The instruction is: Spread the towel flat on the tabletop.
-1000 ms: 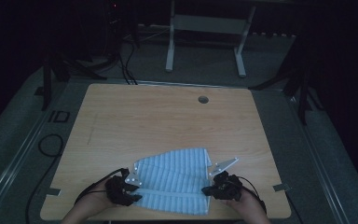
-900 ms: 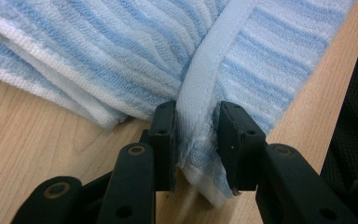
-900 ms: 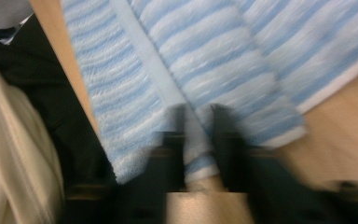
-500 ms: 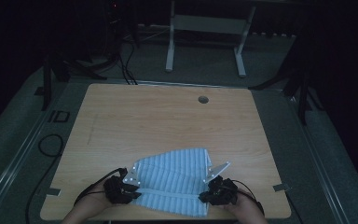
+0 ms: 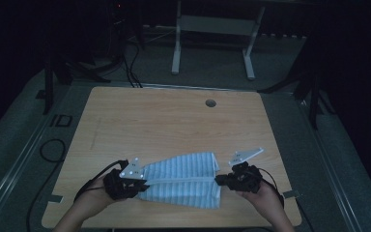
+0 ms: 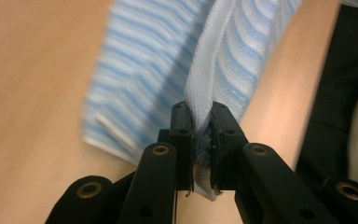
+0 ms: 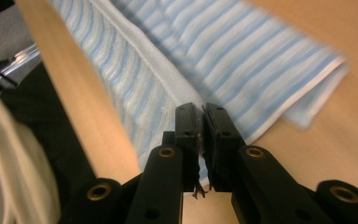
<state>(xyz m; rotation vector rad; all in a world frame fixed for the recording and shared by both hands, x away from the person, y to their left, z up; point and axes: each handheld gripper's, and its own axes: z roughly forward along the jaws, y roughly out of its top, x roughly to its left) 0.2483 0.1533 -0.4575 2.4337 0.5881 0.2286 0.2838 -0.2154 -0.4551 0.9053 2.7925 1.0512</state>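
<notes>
So both my grippers are clamped down on this blue-and-white striped towel (image 5: 183, 179). My left gripper (image 6: 199, 135) has its jaws pinched almost fully together, with a thick white hem of the towel squeezed between them and a bit of fabric poking out below the jaws. My right gripper (image 7: 202, 135) is the same deal: jaws nearly touching, a thin towel edge caught in between, a few frayed threads hanging down underneath.

In the high view the towel sits in the lower middle of the frame, near the front edge of the tabletop (image 5: 164, 121). Its long axis runs left to right across the picture, from the left gripper (image 5: 140, 182) over to the right gripper (image 5: 221, 180). It looks folded over, with a pale seam line running along the length between the two grippers. The right end is wider and squarer, the left end narrows down toward my left gripper. The stripes run along that same left-to-right direction.

My left hand (image 5: 89, 198) and right hand (image 5: 265, 195) come in from the bottom of the frame. There's a small round hole (image 5: 210, 103) in the tabletop toward the upper middle, well apart from the towel.
</notes>
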